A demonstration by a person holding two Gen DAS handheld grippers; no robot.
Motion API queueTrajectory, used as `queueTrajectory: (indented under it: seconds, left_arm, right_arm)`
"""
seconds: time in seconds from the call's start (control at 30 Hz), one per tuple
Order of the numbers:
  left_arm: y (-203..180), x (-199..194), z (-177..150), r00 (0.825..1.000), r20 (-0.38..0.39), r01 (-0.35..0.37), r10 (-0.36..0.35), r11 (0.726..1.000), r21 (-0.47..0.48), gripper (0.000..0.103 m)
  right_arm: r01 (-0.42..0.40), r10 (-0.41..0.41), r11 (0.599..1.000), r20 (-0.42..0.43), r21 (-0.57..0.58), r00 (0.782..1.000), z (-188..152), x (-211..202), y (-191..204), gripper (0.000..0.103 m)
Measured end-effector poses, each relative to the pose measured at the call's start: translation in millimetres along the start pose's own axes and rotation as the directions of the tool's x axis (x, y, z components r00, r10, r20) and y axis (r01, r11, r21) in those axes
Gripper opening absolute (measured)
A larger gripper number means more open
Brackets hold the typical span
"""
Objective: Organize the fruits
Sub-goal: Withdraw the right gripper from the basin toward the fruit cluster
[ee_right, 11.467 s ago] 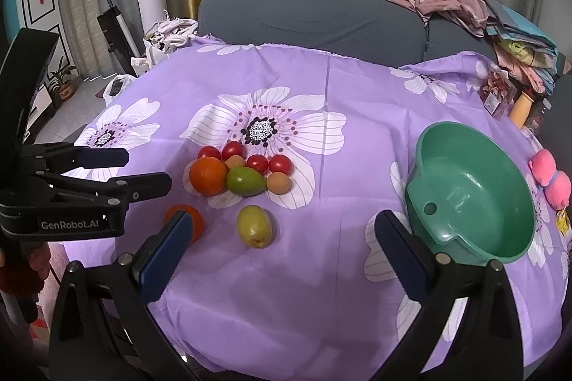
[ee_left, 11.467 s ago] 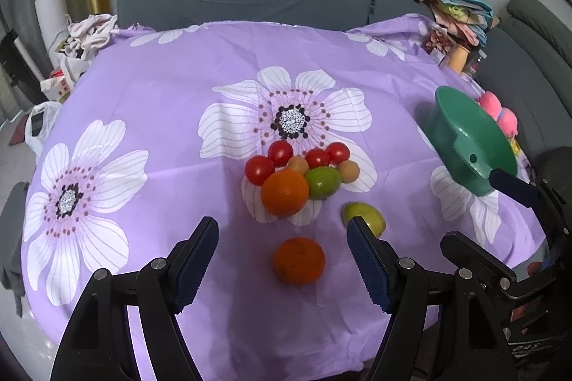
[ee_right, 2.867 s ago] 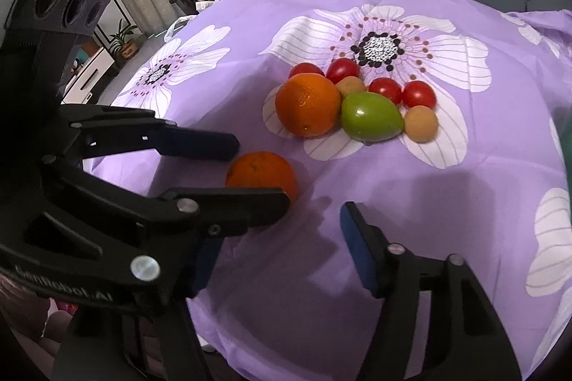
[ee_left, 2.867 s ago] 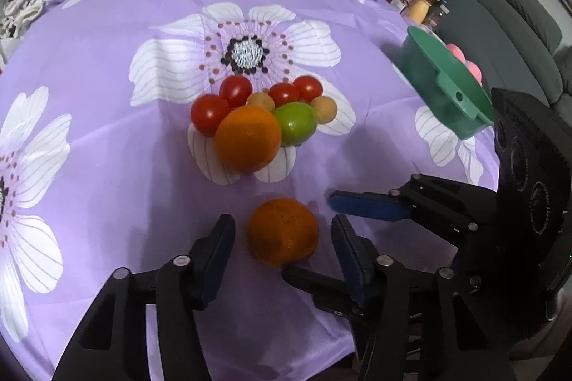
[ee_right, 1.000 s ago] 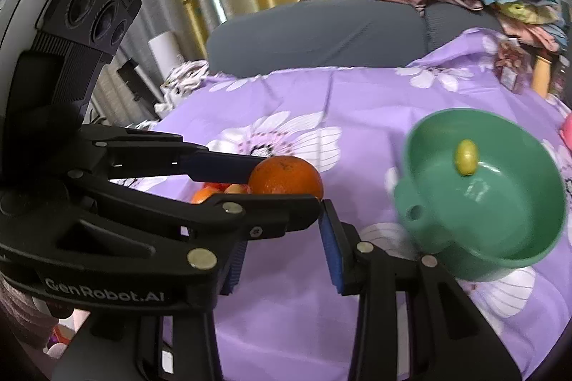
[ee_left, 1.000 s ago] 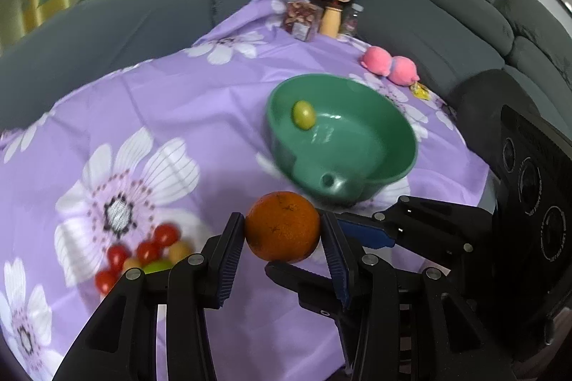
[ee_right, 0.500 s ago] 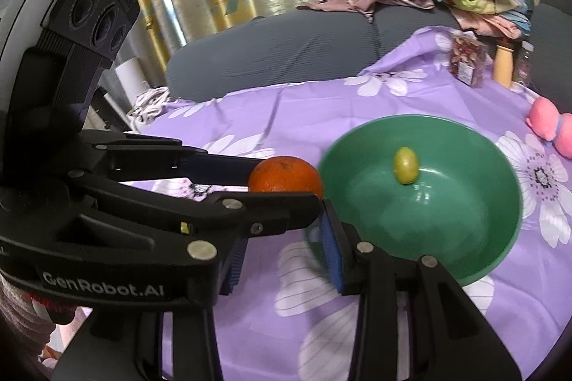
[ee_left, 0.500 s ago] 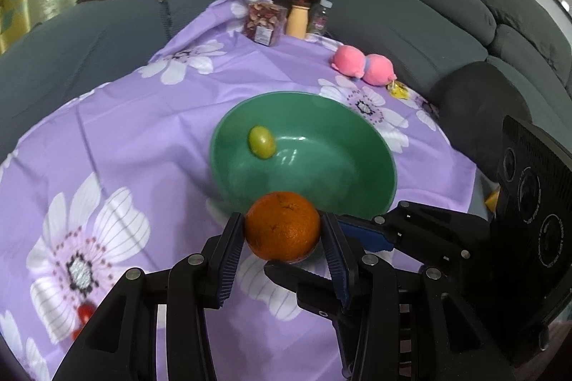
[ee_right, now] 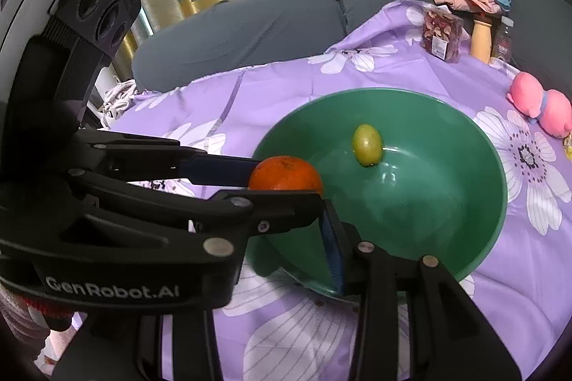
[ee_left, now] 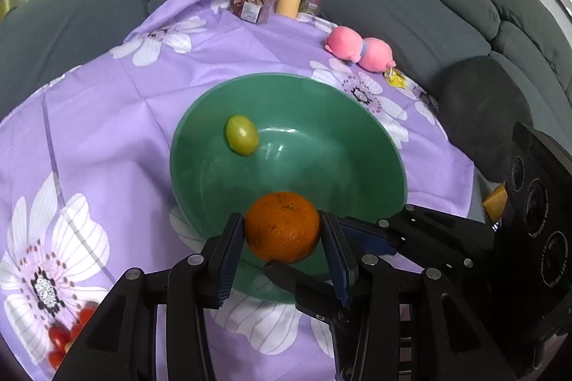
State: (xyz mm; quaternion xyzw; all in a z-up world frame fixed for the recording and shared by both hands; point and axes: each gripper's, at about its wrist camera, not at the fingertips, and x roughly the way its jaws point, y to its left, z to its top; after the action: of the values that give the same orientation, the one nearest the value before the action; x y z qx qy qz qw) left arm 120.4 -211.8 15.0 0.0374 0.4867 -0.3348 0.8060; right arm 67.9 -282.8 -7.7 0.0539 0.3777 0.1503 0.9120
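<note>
Purple flowered cloth (ee_left: 107, 137) covers the table, ringed by grey sofas. Left gripper (ee_left: 282, 250) grips a round orange fruit (ee_left: 282, 227) over the near rim of the green plastic bowl (ee_left: 357, 116), beside a small yellow-green fruit (ee_left: 242, 135); the placing step needs forward travel, then release. Right gripper (ee_right: 257, 259) is mostly hidden, so I cannot tell its state.

Soft even daylight, fisheye-warped edges, dark vignette, blurred corners.
</note>
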Motion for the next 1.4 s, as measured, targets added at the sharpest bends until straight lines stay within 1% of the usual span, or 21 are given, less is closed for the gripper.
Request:
queueTrajectory:
  seconds: [0.07,0.17,0.33,0.43,0.47,0.53,0.63,0.67,0.73,0.83,0.9,0.97,1.03,1.23,1.4]
  left_arm:
    - [0.0,3.1,-0.1,1.0,-0.008,-0.012,0.012,1.0,0.0,0.044]
    - [0.6,2.5,0.3,1.0,-0.001,-0.005,0.005,1.0,-0.008,0.044]
    - [3.9,-8.6,-0.5,0.999,0.028,-0.032,0.032,0.999,-0.026,0.044]
    - [7.1,-19.4,-3.2,0.997,0.044,-0.069,0.07,0.997,-0.034,0.044]
    - [8.6,-23.9,-5.2,0.995,0.048,-0.086,0.088,0.996,-0.036,0.046]
    - [11.8,-30.8,-8.8,0.993,0.054,-0.104,0.106,0.994,-0.043,0.054]
    - [18.8,-42.3,-17.2,0.993,0.064,-0.092,0.096,0.993,-0.072,0.055]
    - [20.9,-46.6,-20.6,0.993,0.067,-0.095,0.1,0.992,-0.081,0.055]
    - [23.8,-54.6,-26.7,0.99,0.072,-0.112,0.119,0.989,-0.093,0.058]
    - [29.3,-68.4,-38.6,0.987,0.088,-0.125,0.136,0.985,-0.118,0.067]
    - [33.0,-77.5,-48.5,0.984,0.099,-0.131,0.145,0.982,-0.133,0.068]
    - [36.3,-84.5,-58.7,0.982,0.1,-0.146,0.162,0.978,-0.147,0.069]
    - [39.9,-90.5,-68.8,0.98,0.1,-0.157,0.175,0.974,-0.164,0.069]
    - [58.8,-111.3,-102.2,0.972,0.093,-0.19,0.217,0.953,-0.237,0.07]
    - [76.4,-128.2,-129.1,0.959,0.092,-0.228,0.267,0.924,-0.306,0.07]
  right_arm:
    - [0.008,-0.008,1.0,-0.004,0.0,1.0,-0.6,0.4,-0.8,0.041]
    - [0.011,-0.011,1.0,-0.008,0.003,1.0,-1.3,-0.6,-0.9,0.041]
    - [0.027,-0.027,1.0,-0.002,-0.008,1.0,-2.7,-5.5,3.0,0.043]
    - [0.034,-0.034,0.999,0.004,-0.019,0.999,-3.6,-10.9,7.1,0.045]
    - [0.036,-0.035,0.999,0.007,-0.023,0.999,-3.8,-12.5,8.5,0.046]
    - [0.039,-0.039,0.999,0.013,-0.036,0.999,-4.3,-17.6,13.0,0.049]
    - [0.042,-0.041,0.998,0.019,-0.054,0.999,-5.2,-23.7,20.4,0.053]
    - [0.043,-0.042,0.997,0.02,-0.059,0.999,-5.5,-25.2,22.4,0.054]
    - [0.044,-0.042,0.996,0.023,-0.073,0.999,-6.8,-29.1,28.9,0.06]
    - [0.045,-0.043,0.995,0.023,-0.089,0.999,-8.1,-33.1,36.6,0.062]
    - [0.042,-0.04,0.994,0.019,-0.103,0.999,-9.9,-34.9,43.0,0.063]
    - [0.04,-0.038,0.992,0.017,-0.121,0.999,-11.5,-36.6,50.3,0.065]
    - [0.033,-0.032,0.99,0.015,-0.14,0.999,-12.9,-38.3,59.0,0.071]
    - [-0.005,0.005,0.98,0.002,-0.199,1.0,-18.3,-41.2,86.9,0.072]
    - [-0.032,0.03,0.97,-0.013,-0.239,0.999,-21.2,-42.3,105.4,0.072]
